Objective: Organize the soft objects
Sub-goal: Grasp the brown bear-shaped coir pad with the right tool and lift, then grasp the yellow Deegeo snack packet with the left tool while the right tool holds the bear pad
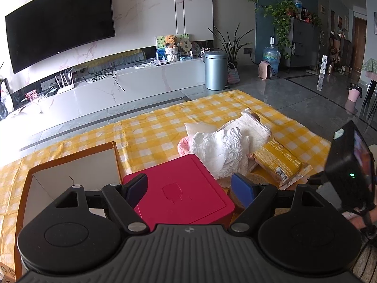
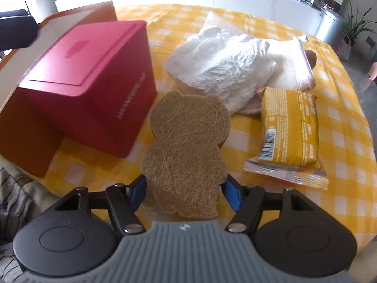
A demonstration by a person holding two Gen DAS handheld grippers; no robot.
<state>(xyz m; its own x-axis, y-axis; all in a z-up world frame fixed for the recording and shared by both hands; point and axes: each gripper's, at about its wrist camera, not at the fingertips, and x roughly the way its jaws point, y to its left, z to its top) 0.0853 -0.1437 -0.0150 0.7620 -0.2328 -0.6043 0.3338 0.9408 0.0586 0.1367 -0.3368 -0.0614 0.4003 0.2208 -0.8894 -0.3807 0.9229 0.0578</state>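
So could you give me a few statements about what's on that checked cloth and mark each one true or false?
1. A bear-shaped fibre pad lies between the right gripper's fingers. True.
2. The red box has its lid off. False: the lid is on.
3. A yellow packet lies beside the crumpled white bundle. True.
4. The left gripper grips the packet. False: it is open, over the red box.
5. The cloth is blue-checked. False: yellow and white.

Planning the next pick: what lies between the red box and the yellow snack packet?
In the right wrist view, the brown bear-shaped fibre pad lies between the red box and the yellow snack packet, its lower end between the right gripper's blue pads.
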